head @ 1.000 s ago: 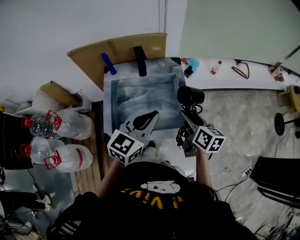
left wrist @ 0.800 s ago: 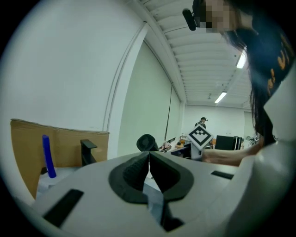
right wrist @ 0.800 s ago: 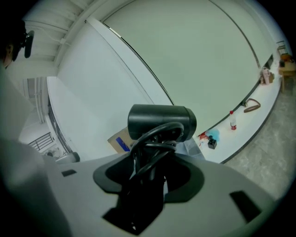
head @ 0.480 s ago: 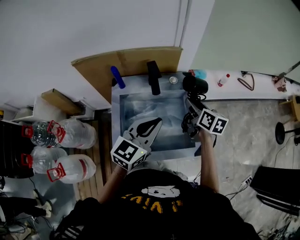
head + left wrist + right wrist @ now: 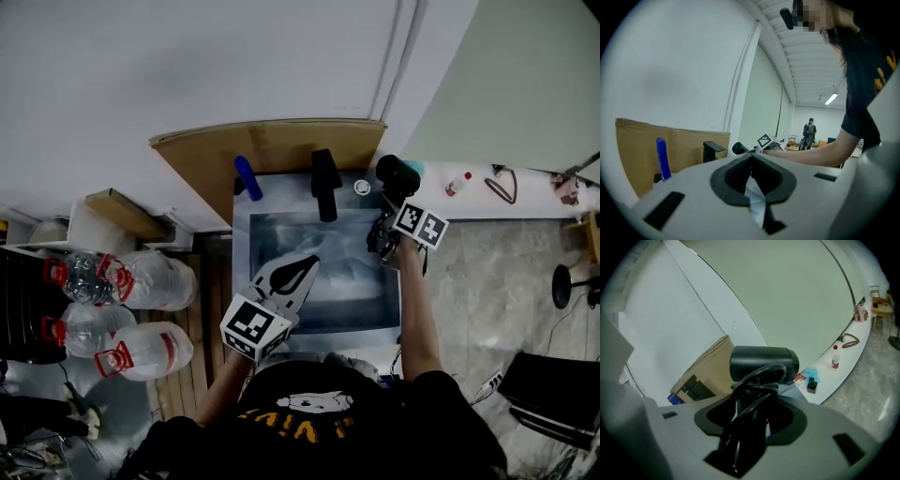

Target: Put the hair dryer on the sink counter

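As seen from overhead, centres on a steel sink (image 5: 347, 292) with a black tap (image 5: 325, 183) at its 12 o'clock edge. Backed at 12 o'clock by a cardboard sheet (image 5: 272, 145) against a white wall (image 5: 187, 66). At 11 o'clock on the rim, an upright blue bar (image 5: 248, 178).

At the sink's 1 o'clock corner, the right gripper (image 5: 388, 225), clenched on a black dryer (image 5: 397, 174). Grasps it low down, with the coiled black cord (image 5: 750, 399) bunched between the pads (image 5: 790, 423). In the right gripper view, round barrel lying crosswise just past the jaw tips. Hangs over the back rim, just beside a small silver cap (image 5: 362, 187) at its 9 o'clock; impossible to tell whether touching the rim. Just behind the barrel, a teal item (image 5: 412, 167).

Over the basin at 7 o'clock, the left gripper (image 5: 751, 158), jaws pressed together on nothing, tips aimed toward 1 o'clock, well apart from the dryer.

Running off at 3 o'clock from the sink, a white ledge (image 5: 525, 202) bearing a small red-capped bottle (image 5: 458, 184) and a brown loop (image 5: 503, 185). On the floor at 9 o'clock, a cluster of clear jugs (image 5: 141, 281) with red handles, lying on their sides. At 6 o'clock, a black shirt (image 5: 319, 431) with yellow print, and two bare forearms (image 5: 412, 309) reaching to the grippers. In the left gripper view, far off at 2 o'clock, a standing person (image 5: 809, 131).
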Tool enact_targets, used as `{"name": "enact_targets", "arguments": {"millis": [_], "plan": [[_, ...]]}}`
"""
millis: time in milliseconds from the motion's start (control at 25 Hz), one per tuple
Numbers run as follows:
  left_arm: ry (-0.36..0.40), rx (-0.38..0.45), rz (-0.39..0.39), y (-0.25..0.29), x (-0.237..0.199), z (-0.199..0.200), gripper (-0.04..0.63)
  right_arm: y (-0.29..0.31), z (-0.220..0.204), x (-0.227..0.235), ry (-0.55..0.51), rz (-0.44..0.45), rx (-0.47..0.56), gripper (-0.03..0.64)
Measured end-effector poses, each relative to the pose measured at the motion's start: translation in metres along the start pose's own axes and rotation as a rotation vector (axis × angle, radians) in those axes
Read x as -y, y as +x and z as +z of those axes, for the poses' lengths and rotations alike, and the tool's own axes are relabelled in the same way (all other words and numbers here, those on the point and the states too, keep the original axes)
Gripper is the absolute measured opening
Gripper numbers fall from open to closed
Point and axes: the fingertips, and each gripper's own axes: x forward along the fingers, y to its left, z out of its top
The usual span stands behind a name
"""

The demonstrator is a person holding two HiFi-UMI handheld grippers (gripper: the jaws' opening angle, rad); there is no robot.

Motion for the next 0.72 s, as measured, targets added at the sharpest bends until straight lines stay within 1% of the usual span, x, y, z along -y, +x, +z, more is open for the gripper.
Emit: {"name": "enact_targets", "arguments": {"millis": [120,320,480,560,720], "plan": [[-0.01,-0.014,0.03,-0.005,-0.013,-0.005,0.009,0.025,0.001,0.009,0.03,-0.043,-0.014,0.195],[-0.016,-0.029,0.068,-0.012,-0.027,-0.005,0.008,0.054,0.005,0.024,0.06,-0.152,-0.027,0.195],[-0.022,-0.038,0.1,-0.019,-0.037,-0.009,0.009,0.065,0.002,0.03,0.025,-0.237,-0.023,0.195],[-0.026,-0.044,0.111,-0.022,-0.041,-0.011,0.009,0.07,-0.003,0.028,0.012,-0.253,-0.028,0.195],[-0.026,-0.048,0.109,-0.022,-0.04,-0.013,0.009,0.079,-0.017,0.027,-0.021,-0.259,-0.079,0.201]]}}
